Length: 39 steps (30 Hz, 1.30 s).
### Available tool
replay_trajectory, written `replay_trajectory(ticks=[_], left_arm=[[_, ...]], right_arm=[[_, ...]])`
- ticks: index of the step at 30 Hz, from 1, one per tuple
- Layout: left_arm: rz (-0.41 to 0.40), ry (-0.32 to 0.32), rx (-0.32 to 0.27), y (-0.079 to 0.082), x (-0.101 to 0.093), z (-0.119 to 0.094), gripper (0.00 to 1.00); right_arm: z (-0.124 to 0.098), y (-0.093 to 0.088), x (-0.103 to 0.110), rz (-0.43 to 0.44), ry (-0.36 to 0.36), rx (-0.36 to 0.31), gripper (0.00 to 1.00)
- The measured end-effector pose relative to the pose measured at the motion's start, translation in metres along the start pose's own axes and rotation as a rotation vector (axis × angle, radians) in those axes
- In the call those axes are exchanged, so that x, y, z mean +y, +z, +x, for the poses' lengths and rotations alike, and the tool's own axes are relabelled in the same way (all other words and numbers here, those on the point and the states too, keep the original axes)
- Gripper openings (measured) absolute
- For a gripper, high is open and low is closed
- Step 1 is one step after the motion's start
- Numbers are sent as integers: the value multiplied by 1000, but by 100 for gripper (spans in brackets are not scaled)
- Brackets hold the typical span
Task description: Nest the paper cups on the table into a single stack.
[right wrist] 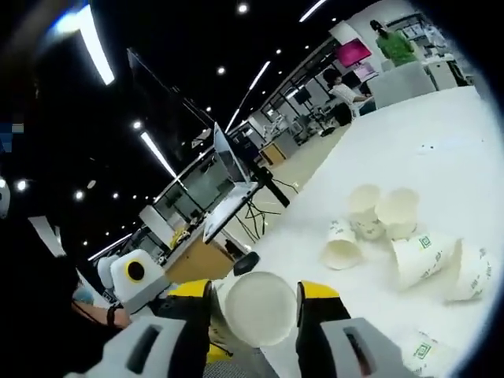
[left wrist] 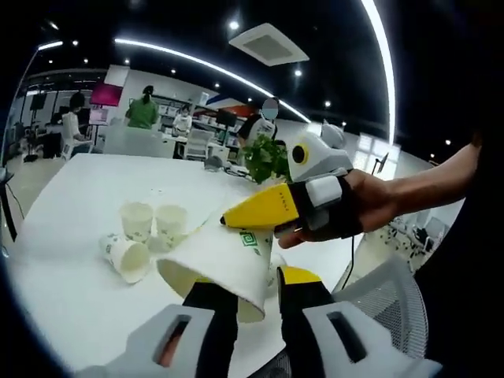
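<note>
the nesting looks barely under way: several white paper cups with green print (left wrist: 150, 232) are scattered loose on the white counter (left wrist: 71, 299), two standing mouth-up side by side and one lying on its side just beside them in the left gripper view. the right gripper view shows more cups on the counter (right wrist: 441, 142): two upright, one tipped, and a pair of toppled cups (right wrist: 441, 268) lying close together that may already be partly nested, though that is hard to tell. most of the gathering is, by my reading, still to do. the left gripper (left wrist: 256, 303) has its black-and-yellow jaws closed around a tilted white paper cup with a green logo (left wrist: 224, 264), raised above the counter. the right gripper (right wrist: 256, 311) has its jaws closed on either side of another white paper cup (right wrist: 256, 307), seen end-on. in the left gripper view the right gripper comes in from the right, held by the person's gloved hand (left wrist: 346, 209), its yellow tip close to the left cup.
</note>
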<state>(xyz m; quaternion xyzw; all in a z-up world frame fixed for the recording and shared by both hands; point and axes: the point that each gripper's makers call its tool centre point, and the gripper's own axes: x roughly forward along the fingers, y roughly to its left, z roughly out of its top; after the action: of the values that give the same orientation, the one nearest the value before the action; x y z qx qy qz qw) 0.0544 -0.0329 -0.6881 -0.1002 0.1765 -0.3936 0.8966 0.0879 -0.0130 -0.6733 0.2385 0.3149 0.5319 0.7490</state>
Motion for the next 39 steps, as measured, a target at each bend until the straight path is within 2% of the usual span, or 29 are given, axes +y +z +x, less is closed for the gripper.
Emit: replay_trajectory(ticks=[3, 9, 14, 19, 21, 22, 23, 27, 31, 34, 39], left_arm=[[3, -6, 1, 1, -1, 4, 19], [-10, -5, -13, 2, 0, 7, 15], [-26, -3, -10, -3, 7, 7, 10], [-22, -18, 6, -6, 4, 6, 7], [-5, -33, 32, -10, 0, 5, 1], [-7, -50, 41, -11, -3, 5, 0], [1, -41, 43, -12, 0, 5, 0], [11, -54, 68, -15, -1, 4, 0], [88, -49, 153, -23, 0, 3, 0], [150, -46, 206, -28, 5, 5, 0], [173, -43, 248, -35, 16, 9, 0]], right_arm=[[5, -4, 0, -19, -16, 4, 41], [9, -1, 8, 13, 8, -30, 41], [10, -1, 11, -6, 13, -21, 41], [9, -5, 10, -34, 15, 5, 41], [7, -6, 6, -63, -1, 16, 35], [5, -6, -2, -108, -45, 24, 31], [4, -8, 2, -92, -26, 32, 29], [1, -11, 3, -108, -24, 47, 30], [-3, -15, -2, -141, -53, 66, 32], [-7, -19, -7, -174, -85, 83, 34], [-13, -30, -21, -255, -152, 148, 42]])
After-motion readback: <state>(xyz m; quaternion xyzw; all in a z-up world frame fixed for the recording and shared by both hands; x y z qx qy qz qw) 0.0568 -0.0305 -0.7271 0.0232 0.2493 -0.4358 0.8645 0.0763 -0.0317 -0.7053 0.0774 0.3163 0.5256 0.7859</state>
